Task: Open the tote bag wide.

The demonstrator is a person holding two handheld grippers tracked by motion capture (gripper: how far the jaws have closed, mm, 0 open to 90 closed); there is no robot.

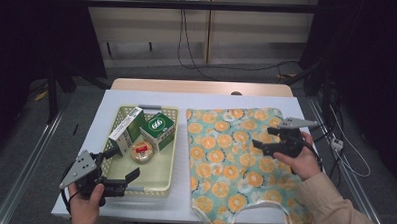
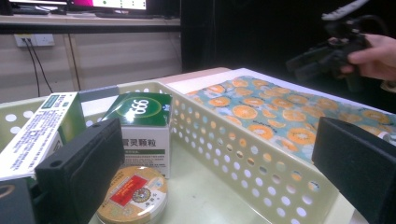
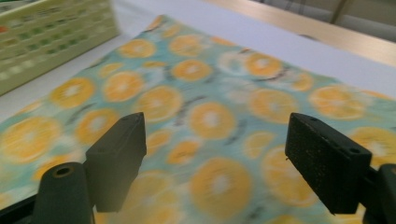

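Note:
A teal cloth [image 1: 230,158] printed with orange slices lies flat on the right half of the table. My right gripper [image 1: 264,138] hovers above its right part, jaws open, nothing between them; the right gripper view looks down on the cloth [image 3: 210,84] past the open gripper [image 3: 215,140]. A pale yellow basket [image 1: 154,173] at the left holds a green 999 box [image 1: 157,129], a white-and-green box [image 1: 126,129] and a round tin [image 1: 142,151]. My left gripper [image 1: 122,164] stands open at the basket's near left corner, with one jaw inside the basket wall [image 2: 224,149] and one outside.
A white cover [image 1: 111,104] tops the table, with a wooden edge [image 1: 202,87] at the back. Cables [image 1: 188,51] run along the floor behind, and metal rails [image 1: 30,156] flank both sides. In the left gripper view the right gripper [image 2: 322,56] is far off over the cloth [image 2: 261,107].

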